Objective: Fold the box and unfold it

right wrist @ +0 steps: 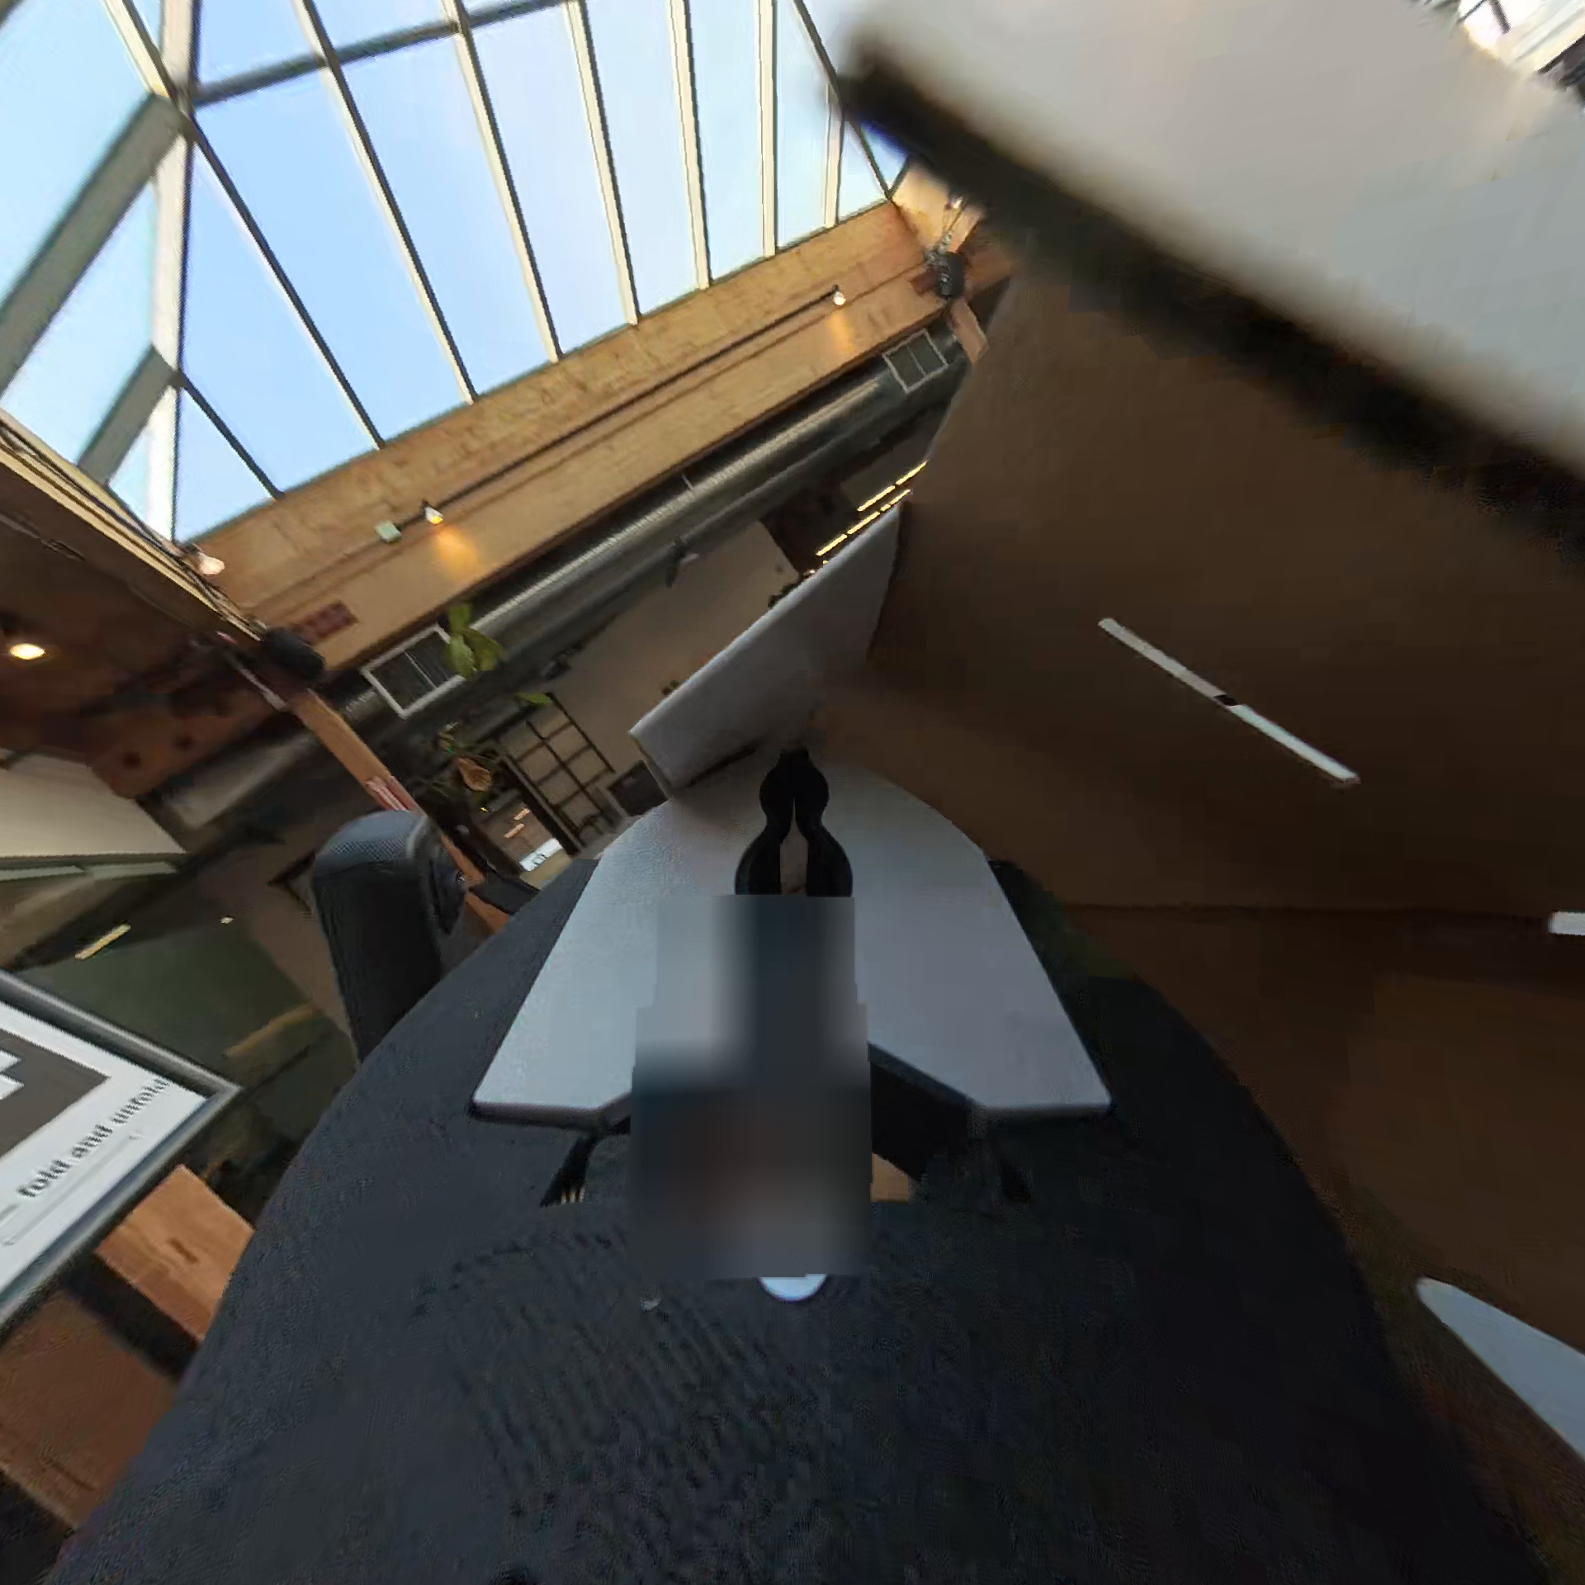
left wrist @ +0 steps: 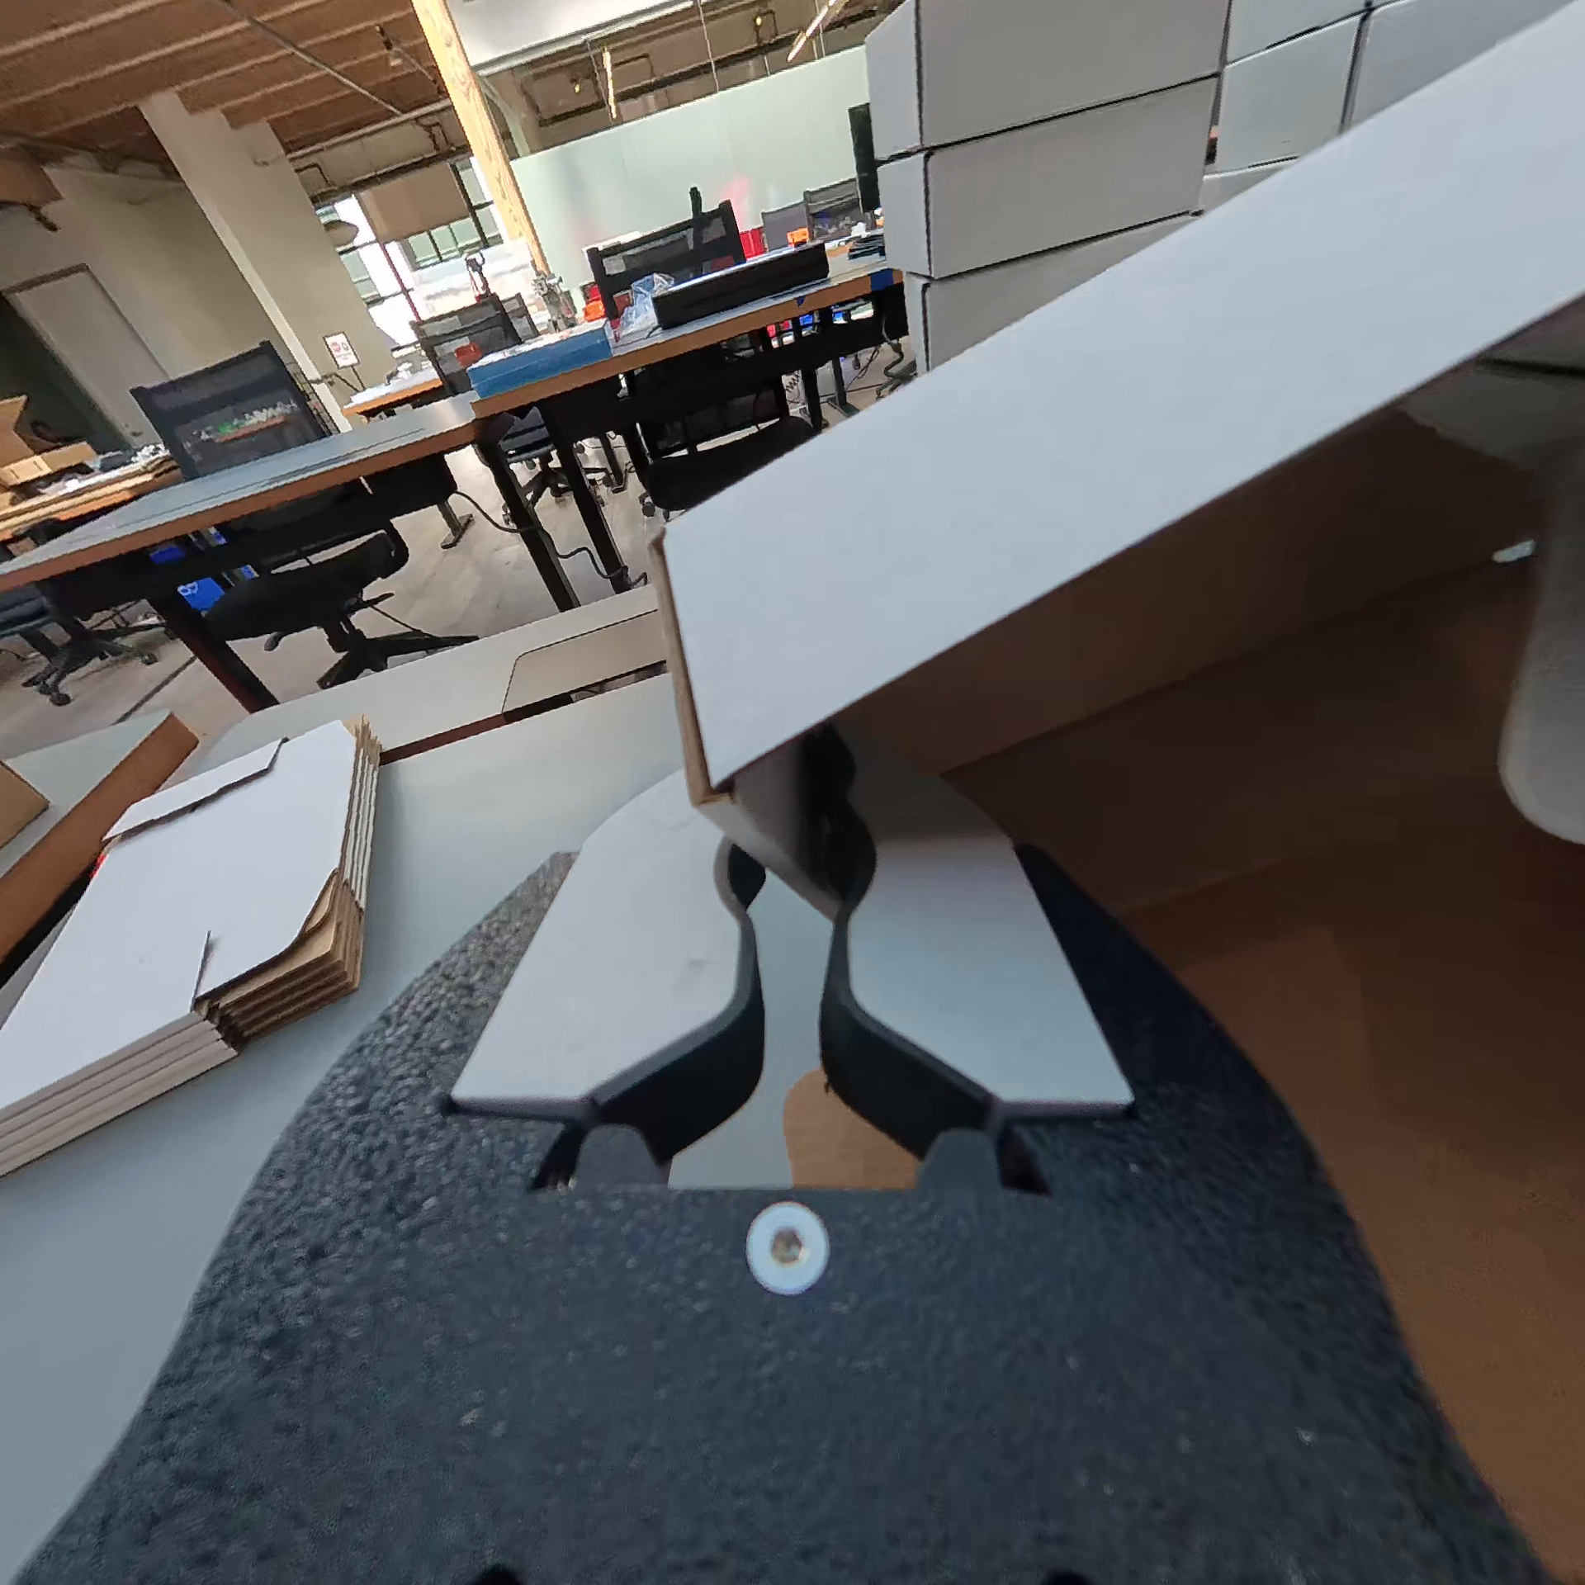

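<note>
The box is white outside and brown inside. In the left wrist view its big white panel [left wrist: 1115, 446] tilts up to the right, with the brown inside [left wrist: 1286, 900] below it. My left gripper [left wrist: 798, 845] is shut on the box's lower left corner wall. In the right wrist view my right gripper [right wrist: 795, 768] points up toward the ceiling and is shut on the edge of a white flap [right wrist: 772, 677] of the same box. The box's brown inside [right wrist: 1158, 858], with a narrow slot [right wrist: 1226, 699], fills the right side.
A stack of flat cardboard blanks [left wrist: 214, 900] lies on the grey table [left wrist: 480, 823] at the left. Folded white boxes [left wrist: 1046, 146] are stacked behind. Desks and office chairs [left wrist: 326, 583] stand beyond the table edge. A framed sign [right wrist: 77, 1123] shows at the lower left.
</note>
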`<state>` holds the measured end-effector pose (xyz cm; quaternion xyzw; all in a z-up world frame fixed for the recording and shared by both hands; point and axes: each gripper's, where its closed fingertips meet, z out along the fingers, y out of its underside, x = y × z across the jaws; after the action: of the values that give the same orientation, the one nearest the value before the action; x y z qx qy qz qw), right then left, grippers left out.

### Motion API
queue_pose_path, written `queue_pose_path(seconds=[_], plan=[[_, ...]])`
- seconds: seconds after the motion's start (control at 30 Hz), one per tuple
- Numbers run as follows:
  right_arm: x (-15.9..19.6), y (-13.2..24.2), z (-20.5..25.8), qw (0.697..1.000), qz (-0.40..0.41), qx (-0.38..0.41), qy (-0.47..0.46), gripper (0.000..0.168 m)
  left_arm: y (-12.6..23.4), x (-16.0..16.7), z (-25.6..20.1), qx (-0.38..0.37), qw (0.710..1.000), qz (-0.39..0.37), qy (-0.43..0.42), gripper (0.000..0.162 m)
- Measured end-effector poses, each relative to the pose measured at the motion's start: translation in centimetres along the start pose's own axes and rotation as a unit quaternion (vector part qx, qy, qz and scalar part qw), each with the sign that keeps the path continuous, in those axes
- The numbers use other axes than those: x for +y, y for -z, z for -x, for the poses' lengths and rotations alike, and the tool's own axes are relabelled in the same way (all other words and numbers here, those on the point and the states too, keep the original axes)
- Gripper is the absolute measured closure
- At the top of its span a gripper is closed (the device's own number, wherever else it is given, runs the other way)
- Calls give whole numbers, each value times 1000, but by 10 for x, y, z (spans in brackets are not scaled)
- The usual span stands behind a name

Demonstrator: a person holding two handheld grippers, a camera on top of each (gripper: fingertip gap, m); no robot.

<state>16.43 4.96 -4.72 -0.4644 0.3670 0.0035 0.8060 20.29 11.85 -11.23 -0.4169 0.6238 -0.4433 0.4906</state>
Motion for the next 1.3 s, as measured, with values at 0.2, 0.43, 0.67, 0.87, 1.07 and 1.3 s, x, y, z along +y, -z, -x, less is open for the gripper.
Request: queue_pose_path(seconds=[0.2, 0.43, 0.67, 0.87, 1.07, 1.3], plan=[[-3, 6, -3, 999, -10, -15, -51, 168, -2, -5, -6, 16, 999, 1, 37, 153], [32, 29, -25, 989, 96, 109, 38, 168, -6, -21, 33, -26, 995, -2, 101, 156], [14, 70, -50, 984, 29, 175, -5, 168, -3, -22, 57, -37, 989, -8, 142, 156], [14, 83, -81, 977, -2, 179, -112, 168, 3, -21, 59, -23, 986, -10, 167, 156], [18, 79, -88, 975, -19, 160, -154, 168, 1, -12, 51, 12, 981, 10, 192, 155], [16, 79, -80, 980, -43, 142, -132, 168, -2, 3, 51, 13, 982, 24, 189, 155]])
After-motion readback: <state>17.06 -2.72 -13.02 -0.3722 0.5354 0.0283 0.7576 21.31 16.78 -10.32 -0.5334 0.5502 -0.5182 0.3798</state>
